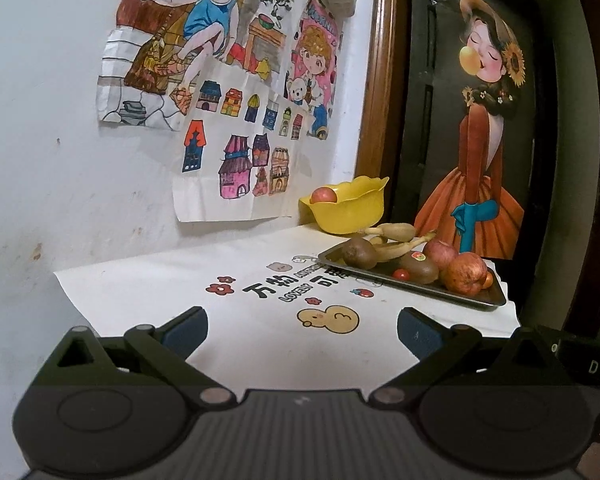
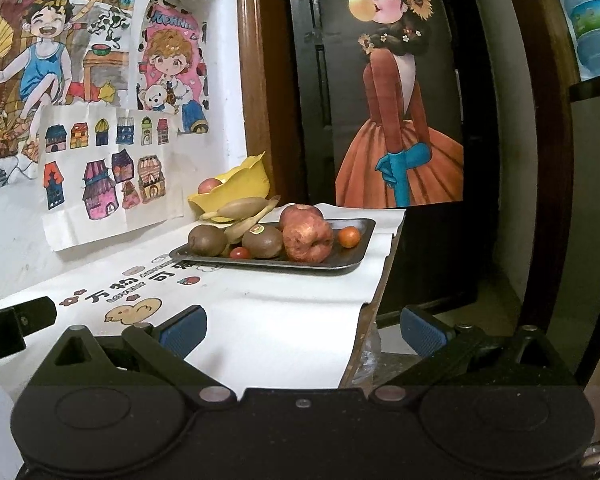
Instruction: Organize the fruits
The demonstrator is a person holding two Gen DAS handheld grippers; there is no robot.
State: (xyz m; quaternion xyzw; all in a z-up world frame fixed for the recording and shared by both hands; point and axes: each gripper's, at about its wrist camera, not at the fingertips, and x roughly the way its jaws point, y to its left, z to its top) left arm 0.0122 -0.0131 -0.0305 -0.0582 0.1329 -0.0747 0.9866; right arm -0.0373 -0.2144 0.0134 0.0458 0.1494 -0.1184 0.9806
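One apple (image 2: 209, 185) sits in the bowl (image 2: 236, 192); the tray (image 2: 356, 254) at 12 o'clock holds the rest. Both grippers, left (image 1: 302, 330) and right (image 2: 303, 330), are wide and empty.

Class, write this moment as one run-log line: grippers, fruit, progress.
left gripper: open, empty | right gripper: open, empty | bowl: one apple | tray: apples, kiwis, tomatoes, bananas | both short of tray
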